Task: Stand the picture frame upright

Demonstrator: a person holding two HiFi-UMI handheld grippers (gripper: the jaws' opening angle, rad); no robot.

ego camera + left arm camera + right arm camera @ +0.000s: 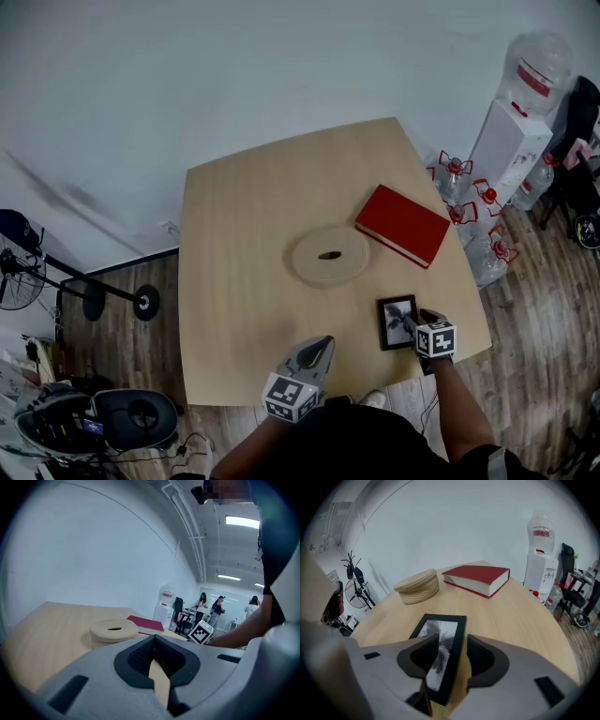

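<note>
A small black picture frame [396, 320] with a grey photo lies flat, face up, near the table's front right edge. My right gripper [412, 327] sits low over its near right part, open. In the right gripper view the frame [442, 629] runs between the two grey fingers [485, 656], its right border in the gap, and neither pad presses on it. My left gripper [322, 343] hovers at the front edge to the frame's left, shut and with nothing in it. In the left gripper view its tips [154, 639] meet over bare tabletop.
A round wooden disc [329, 255] lies mid-table and a red book [403, 226] behind the frame. The table edge [441, 361] runs just in front of the frame. Water bottles [469, 217] and a dispenser [511, 141] stand right of the table, a fan [19, 272] left.
</note>
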